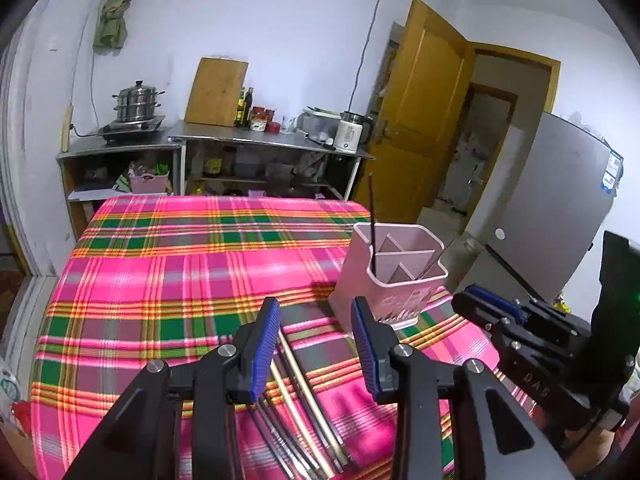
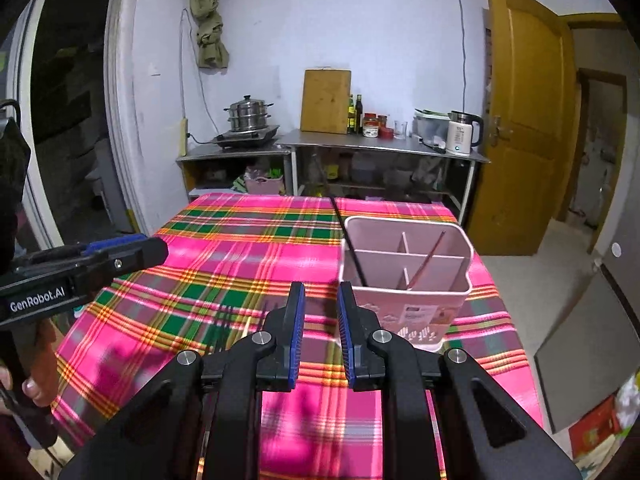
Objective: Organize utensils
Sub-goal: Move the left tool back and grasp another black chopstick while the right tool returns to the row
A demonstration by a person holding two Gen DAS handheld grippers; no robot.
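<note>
Lying flat, chopsticks (image 1: pixel 304 396) run toward pink holder (image 1: pixel 390 276); both jaws apart, empty

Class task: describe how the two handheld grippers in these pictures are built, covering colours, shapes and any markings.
Both the left gripper and the right gripper have black angular frames with silver round bolts. Their jaws carry ribbed blue pads. Seen from the right wrist, the left gripper's side bears white lettering, "GenRobot.AI".

Upright pink holder (image 1: pixel 394 276); loose chopsticks (image 1: pixel 304 404) beside it
</note>
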